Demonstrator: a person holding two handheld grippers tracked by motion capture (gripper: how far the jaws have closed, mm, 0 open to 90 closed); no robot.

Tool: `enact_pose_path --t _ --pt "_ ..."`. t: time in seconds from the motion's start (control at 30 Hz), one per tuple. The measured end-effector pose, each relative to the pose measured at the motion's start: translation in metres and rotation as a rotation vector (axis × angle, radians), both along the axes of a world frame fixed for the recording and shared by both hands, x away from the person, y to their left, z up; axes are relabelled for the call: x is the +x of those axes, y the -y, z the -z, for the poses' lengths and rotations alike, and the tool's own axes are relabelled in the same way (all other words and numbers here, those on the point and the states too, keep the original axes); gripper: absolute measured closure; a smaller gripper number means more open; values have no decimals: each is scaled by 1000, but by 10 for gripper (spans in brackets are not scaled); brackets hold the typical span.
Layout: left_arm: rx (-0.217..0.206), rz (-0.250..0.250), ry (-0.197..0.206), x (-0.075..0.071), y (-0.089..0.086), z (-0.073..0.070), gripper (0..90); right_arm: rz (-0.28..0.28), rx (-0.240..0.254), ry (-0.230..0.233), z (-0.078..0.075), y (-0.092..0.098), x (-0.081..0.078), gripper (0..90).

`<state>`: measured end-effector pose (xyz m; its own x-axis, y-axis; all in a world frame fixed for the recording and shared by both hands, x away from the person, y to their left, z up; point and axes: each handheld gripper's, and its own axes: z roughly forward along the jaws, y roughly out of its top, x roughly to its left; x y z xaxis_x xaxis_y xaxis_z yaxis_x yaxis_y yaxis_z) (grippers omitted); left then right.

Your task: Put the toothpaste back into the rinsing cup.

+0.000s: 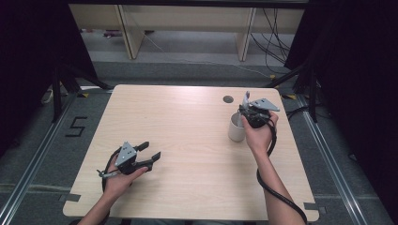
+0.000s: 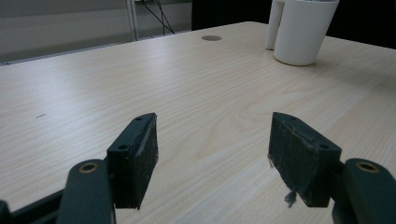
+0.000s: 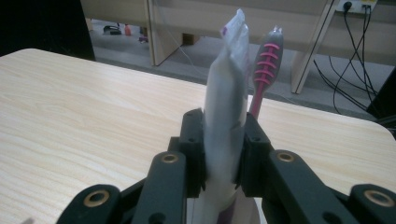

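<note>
High view, "5" (image 1: 76, 126) taped on floor, right tool (image 1: 247, 114) clamping white tube (image 3: 227, 112) over cup (image 1: 236, 130), left tool (image 1: 148, 151) spread, nothing between.

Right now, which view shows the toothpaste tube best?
The right gripper view: the toothpaste tube stands upright, close up, clamped between the right gripper pads, with a pink toothbrush behind it. The high view gives just a small tip of it above the white cup. The left gripper view shows the cup, its top cropped.
</note>
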<state>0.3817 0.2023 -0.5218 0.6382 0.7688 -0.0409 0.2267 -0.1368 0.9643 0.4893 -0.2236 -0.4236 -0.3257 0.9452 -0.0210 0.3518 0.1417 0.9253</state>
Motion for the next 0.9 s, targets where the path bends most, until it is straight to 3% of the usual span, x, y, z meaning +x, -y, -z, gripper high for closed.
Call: enact_pose_path --t 0.23,0.4,0.53,0.9 --pt "1 1 0 0 0 0 326 -4 -12 7 0 1 0 752" --pt "1 0 0 0 0 0 326 -16 -1 -29 -3 0 -3 740" --pt "3 2 1 0 0 0 326 -32 -10 -21 -2 2 -2 719" --pt "1 2 1 0 0 0 326 -18 -12 -35 -3 1 -5 667"
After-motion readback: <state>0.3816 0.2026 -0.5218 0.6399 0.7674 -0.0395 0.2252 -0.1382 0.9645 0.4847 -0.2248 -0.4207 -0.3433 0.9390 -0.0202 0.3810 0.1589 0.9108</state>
